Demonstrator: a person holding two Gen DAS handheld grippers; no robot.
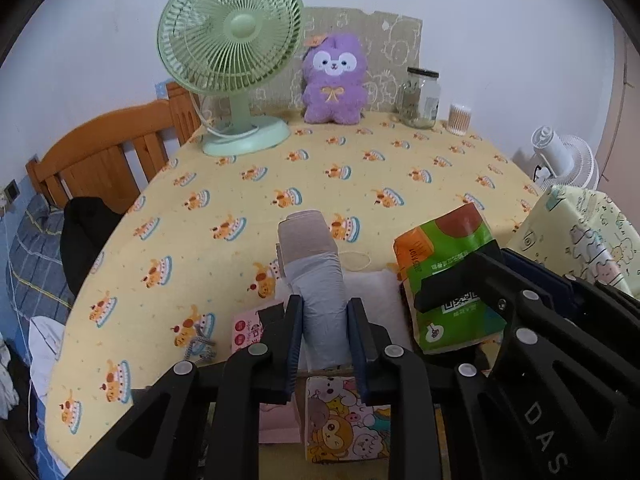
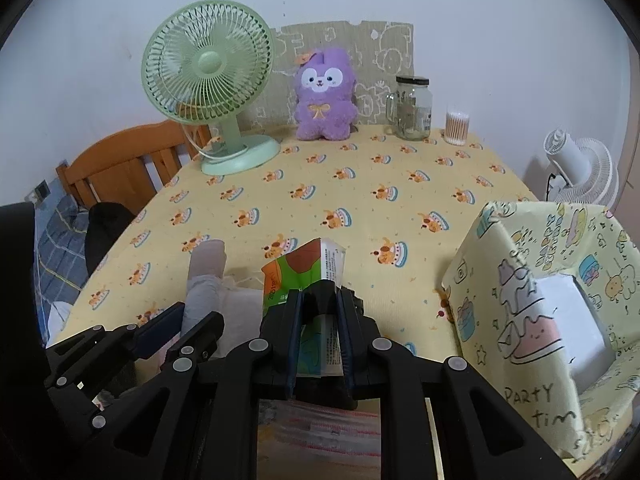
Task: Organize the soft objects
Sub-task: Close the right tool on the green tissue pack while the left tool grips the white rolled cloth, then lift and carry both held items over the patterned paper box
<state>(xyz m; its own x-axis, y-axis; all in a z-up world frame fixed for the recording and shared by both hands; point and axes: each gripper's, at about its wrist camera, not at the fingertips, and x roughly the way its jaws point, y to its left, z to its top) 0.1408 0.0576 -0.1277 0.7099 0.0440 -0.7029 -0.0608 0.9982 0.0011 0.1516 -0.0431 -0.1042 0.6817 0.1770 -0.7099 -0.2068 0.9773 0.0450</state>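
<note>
While clamped: left hand-held gripper [image 1: 325, 312] on a seemingly fabric roll [image 1: 316, 276], right hand-held gripper [image 2: 320, 312] on a glossy tissue pack [image 2: 308, 264].

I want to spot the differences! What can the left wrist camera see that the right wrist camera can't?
Only the left wrist view shows the cartoon animal pack below the left gripper and the pink pack beside it. Only the right wrist view shows the inside of the yellow box, with something white in it. Both show the green fan, the purple plush, the jar, the left gripper shut on rolled socks and the right gripper shut on the green tissue pack.
</note>
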